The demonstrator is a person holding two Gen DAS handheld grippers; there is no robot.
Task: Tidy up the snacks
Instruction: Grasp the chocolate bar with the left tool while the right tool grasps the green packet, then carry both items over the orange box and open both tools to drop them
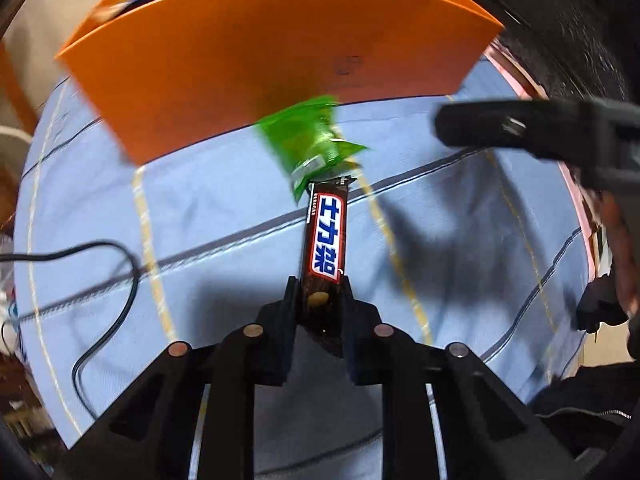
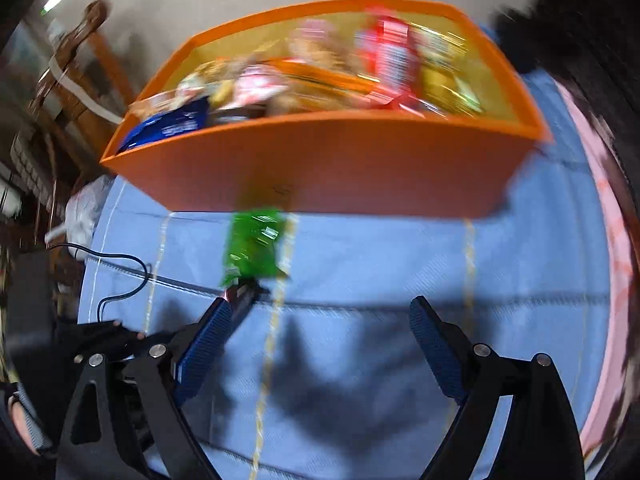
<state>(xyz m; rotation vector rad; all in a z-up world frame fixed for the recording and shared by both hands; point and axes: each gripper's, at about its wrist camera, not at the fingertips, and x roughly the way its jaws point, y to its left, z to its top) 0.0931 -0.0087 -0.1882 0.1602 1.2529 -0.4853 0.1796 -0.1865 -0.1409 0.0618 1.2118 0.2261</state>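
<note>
Left gripper [image 1: 319, 292] is clamping the chocolate bar [image 1: 325, 236] by its near end, bar pointing up-frame at the green snack pouch [image 1: 310, 142], which is lying on the blue cloth [image 1: 200, 220] just before the orange box [image 1: 260, 68]. Right gripper [image 2: 320, 344] is hanging with fingers apart, holding nothing. I'd be lifting the bar clear of the box's front wall, then releasing over a gap between the snacks inside; avoid nudging the pouch.

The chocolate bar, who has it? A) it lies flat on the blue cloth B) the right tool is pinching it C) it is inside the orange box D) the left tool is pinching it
D: the left tool is shut on the lower end of the chocolate bar, while the right tool is open and holds nothing.
</note>
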